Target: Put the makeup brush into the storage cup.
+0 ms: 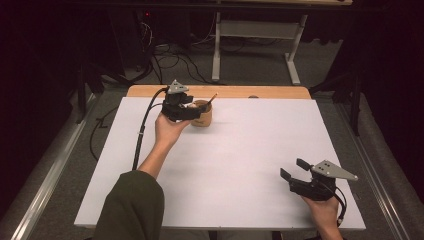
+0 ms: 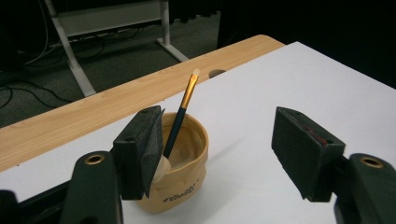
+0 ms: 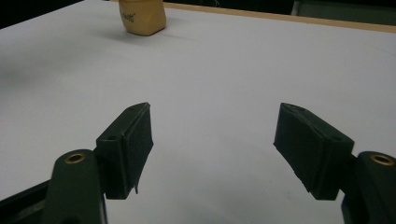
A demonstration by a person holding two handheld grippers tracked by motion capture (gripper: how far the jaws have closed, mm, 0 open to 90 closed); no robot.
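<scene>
Light fell mostly on the white table sheet (image 1: 240, 165), which stood bright while the floor and room around it sank into near black. The tan cup (image 2: 180, 168) threw a soft, faint shadow across the sheet toward the right in the left gripper view. All three pictures were slightly soft and grainy, and the near jaws in both gripper views were dark and a little blurred.

Overhead and tool-mounted views, shared cup (image 1: 202, 116)
</scene>
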